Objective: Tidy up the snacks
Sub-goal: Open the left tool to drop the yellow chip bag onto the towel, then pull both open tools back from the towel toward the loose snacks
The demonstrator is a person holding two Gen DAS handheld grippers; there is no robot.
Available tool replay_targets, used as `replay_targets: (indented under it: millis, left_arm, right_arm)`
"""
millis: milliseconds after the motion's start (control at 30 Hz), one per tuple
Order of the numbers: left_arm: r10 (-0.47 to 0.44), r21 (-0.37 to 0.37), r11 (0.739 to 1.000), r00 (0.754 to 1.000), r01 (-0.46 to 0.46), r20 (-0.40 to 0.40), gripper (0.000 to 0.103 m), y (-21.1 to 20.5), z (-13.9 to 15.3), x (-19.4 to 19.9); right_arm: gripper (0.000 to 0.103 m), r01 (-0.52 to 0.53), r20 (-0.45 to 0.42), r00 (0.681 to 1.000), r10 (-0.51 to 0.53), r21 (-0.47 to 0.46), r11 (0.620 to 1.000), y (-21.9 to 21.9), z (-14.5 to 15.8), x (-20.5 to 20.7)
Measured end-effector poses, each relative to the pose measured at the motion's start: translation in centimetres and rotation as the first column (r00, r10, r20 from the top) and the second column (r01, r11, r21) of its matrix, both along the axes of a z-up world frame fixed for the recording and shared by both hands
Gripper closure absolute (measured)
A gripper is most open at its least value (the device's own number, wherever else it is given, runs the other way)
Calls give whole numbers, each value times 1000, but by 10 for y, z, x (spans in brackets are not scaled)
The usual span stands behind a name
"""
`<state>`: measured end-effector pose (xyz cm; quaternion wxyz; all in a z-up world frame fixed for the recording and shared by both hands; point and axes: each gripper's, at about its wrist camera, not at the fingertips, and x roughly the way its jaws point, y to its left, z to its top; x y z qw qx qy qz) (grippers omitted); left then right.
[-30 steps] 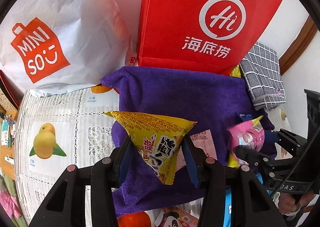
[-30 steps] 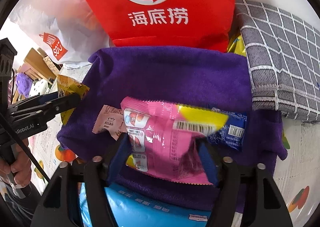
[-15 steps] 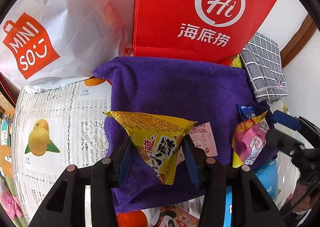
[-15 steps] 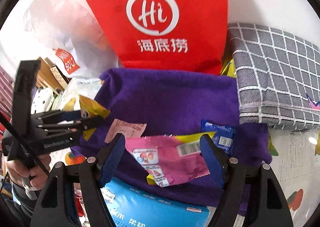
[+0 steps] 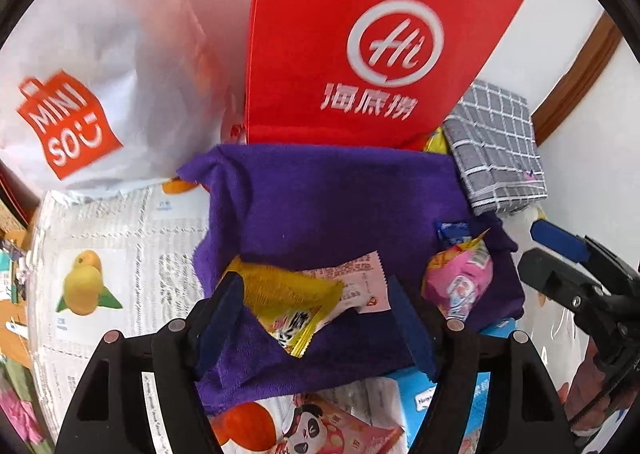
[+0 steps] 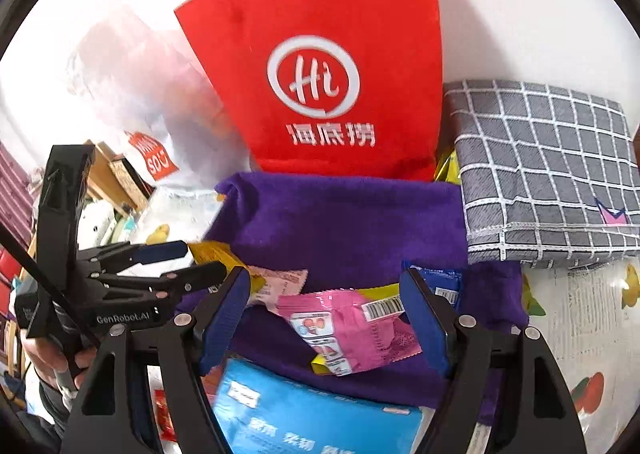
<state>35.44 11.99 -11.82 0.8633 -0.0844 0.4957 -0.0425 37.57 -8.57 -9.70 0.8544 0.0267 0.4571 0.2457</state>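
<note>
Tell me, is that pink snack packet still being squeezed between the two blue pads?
No, the pink snack packet lies loose on the purple towel, and the right gripper stands open with both pads clear of it.

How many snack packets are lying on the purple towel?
4: yellow packet at the left, pale pink sachet beside it, pink packet in the middle, blue packet at the right. Others may be hidden.

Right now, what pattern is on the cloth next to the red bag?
The cloth is grey with a white grid; the right wrist view shows it best.
</note>
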Motion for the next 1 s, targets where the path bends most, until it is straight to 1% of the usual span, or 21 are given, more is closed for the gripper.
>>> replay_targets:
  millis: [67,133,233,333,467,533,600,667,767,867,1000]
  left_arm:
    - [0,14,1000,1000,0,20,30,-1,8,-4]
    - [-3,7,1000,999,2,35,30,-2,15,-9]
    - [-22,-2,1000,998,22,62,30,-6,28,-19]
    - [-55,29,998,994,53,94,30,-15,41,-30]
    - [-79,28,997,990,76,119,30,-24,53,-48]
    - [-81,26,997,990,78,119,30,-27,56,-58]
    - [-86,22,996,989,84,120,30,-30,58,-71]
    - [-97,23,995,987,95,126,30,-32,61,-86]
    - [-101,14,995,987,100,126,30,-33,60,-109]
    - [-101,1,995,987,102,121,30,-32,58,-127]
    - [-96,5,995,988,96,120,31,-33,56,-148]
  right_arm:
    - [27,15,8,1000,-15,10,1000,-2,5,-9]
    - [27,26,4,1000,-26,7,1000,-2,10,-15]
    - [27,49,23,999,-49,-7,999,-4,20,-33]
    - [27,64,42,997,-62,-44,997,-7,29,-53]
    - [26,130,36,991,-128,-57,990,-22,35,-79]
    - [26,151,34,988,-149,-73,986,-26,38,-88]
    - [25,170,54,985,-166,-85,982,-33,42,-103]
    - [23,172,71,984,-166,-79,982,-39,44,-116]
    - [23,168,107,981,-161,-60,984,-44,46,-138]
    - [23,150,108,984,-142,-69,986,-44,43,-158]
    - [23,146,99,985,-139,-63,987,-45,36,-180]
